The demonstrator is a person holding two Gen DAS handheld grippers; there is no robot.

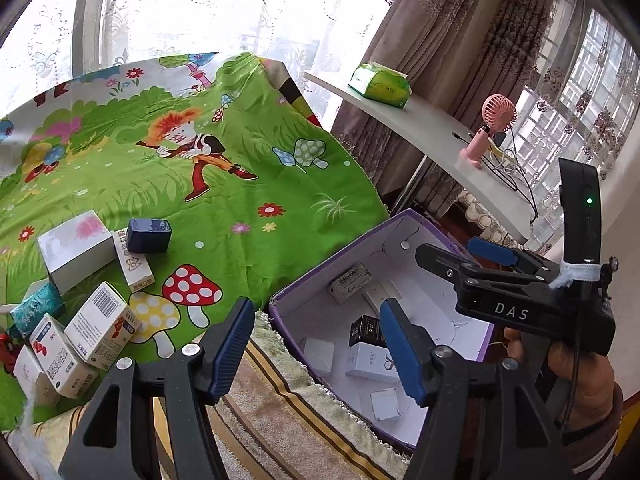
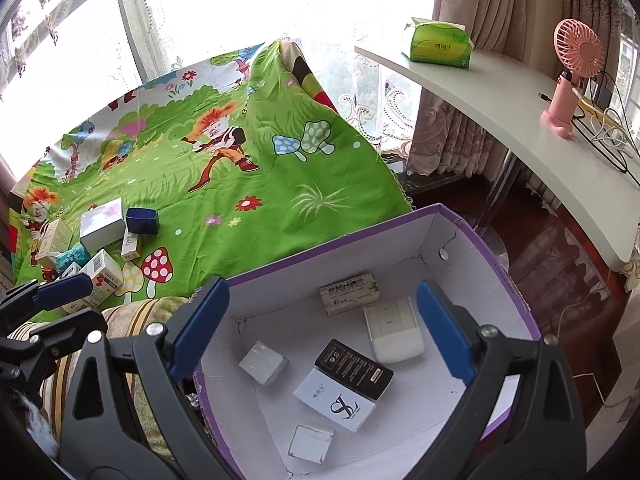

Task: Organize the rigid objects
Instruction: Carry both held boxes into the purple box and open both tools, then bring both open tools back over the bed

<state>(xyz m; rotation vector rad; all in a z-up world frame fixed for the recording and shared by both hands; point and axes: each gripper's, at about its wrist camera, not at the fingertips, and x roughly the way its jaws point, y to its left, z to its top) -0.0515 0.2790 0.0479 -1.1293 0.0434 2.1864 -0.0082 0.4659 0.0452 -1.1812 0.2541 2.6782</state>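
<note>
1. Presently, right hand-held gripper (image 2: 322, 328): jaws wide, nothing between the pads; it hangs over the open purple box (image 2: 496, 268).
2. Left hand-held gripper (image 1: 316, 352): jaws moderately wide, empty, poised over the box's near-left rim and a striped towel (image 1: 280, 408).
3. Inside the box, right wrist view: grey printed carton (image 2: 349, 293) at 12 o'clock, white block (image 2: 394, 330) at 2, black carton (image 2: 354, 368) at centre leaning on a white monogram carton (image 2: 336, 400), small white box (image 2: 264, 362) at 9, another small white box (image 2: 311, 443) at 6.
4. Outside the box, at 10 o'clock on the green cartoon cloth (image 1: 248, 184), a loose cluster waits: large white box (image 1: 76, 250), dark blue box (image 1: 149, 235) touching it, barcode carton (image 1: 103, 326), teal packet (image 1: 38, 308), further white cartons beside these.
5. Far side, 1 to 3 o'clock: white desk (image 2: 500, 100) bearing a green tissue pack (image 2: 438, 42) and a pink fan (image 2: 572, 72), with cables near the fan.
</note>
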